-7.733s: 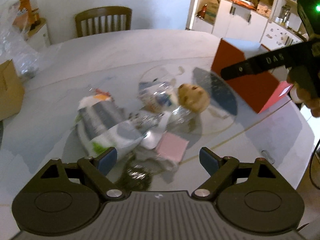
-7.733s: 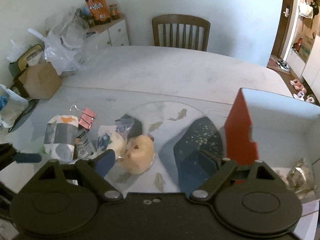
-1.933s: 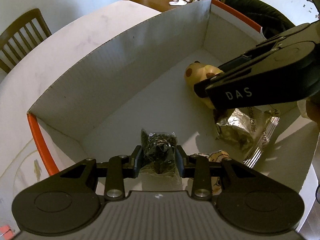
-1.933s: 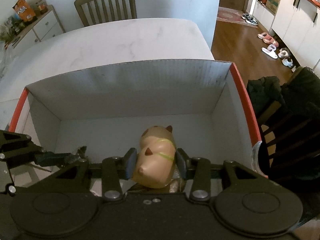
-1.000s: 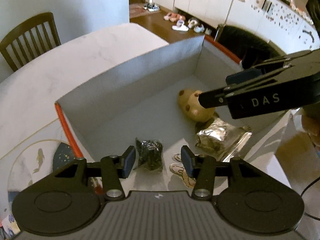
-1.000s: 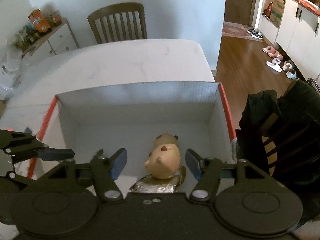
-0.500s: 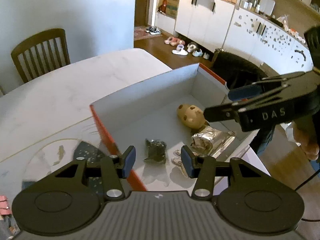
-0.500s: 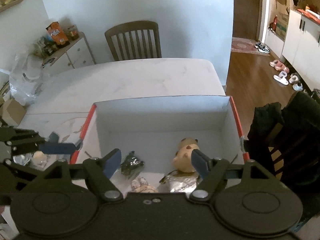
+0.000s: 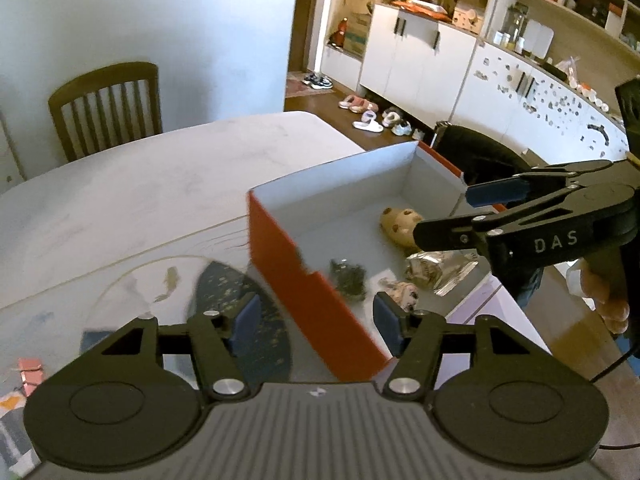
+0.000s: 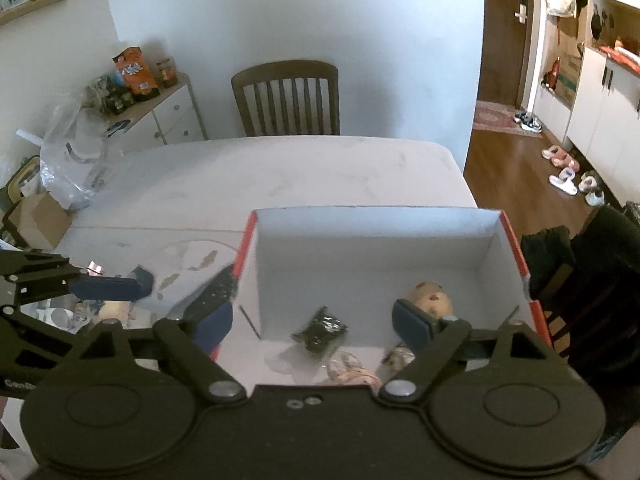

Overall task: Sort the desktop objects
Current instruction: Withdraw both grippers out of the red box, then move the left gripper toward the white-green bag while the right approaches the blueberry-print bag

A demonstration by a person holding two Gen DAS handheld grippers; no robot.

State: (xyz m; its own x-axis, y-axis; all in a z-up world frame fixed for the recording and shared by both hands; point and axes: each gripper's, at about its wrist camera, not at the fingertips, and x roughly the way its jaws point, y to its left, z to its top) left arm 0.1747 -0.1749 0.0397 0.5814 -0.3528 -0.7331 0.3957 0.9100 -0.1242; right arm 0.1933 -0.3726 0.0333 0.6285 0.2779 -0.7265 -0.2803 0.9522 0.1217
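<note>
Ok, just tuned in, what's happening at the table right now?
Both grippers are empty, their jaws just opening. The left gripper and right gripper hang above the red box, where the dark packet, tan plush toy and foil bag lie. More clutter waits on the table.

The box [image 9: 280, 256] is orange-red outside and pale grey inside. In it lie a tan, brown-spotted toy [image 9: 398, 226], a crinkled silver packet [image 9: 434, 272] and a black packet [image 9: 349, 278]. The table [image 9: 140, 196] is white marble.
</note>
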